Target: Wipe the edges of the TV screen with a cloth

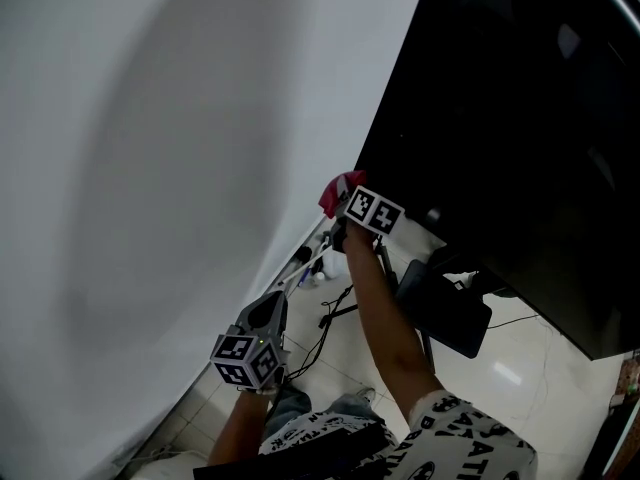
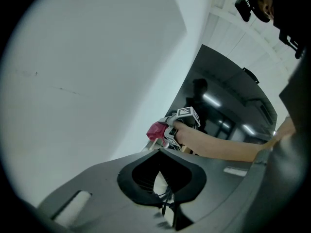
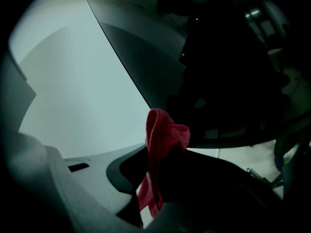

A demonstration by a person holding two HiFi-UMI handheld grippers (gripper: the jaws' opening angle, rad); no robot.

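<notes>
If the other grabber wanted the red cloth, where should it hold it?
Probably the bunched tip of the cloth poking past the right gripper, which pinches it lower down. Come from the wall side; the TV blocks the other.

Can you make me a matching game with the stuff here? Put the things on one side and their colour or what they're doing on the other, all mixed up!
Things:
1. cloth
2. TV
3. wall
4. left tongs

Colour or state:
a. black
b. white
c. red
d. holds nothing

Pairs: 1-c, 2-a, 3-b, 4-d
</notes>
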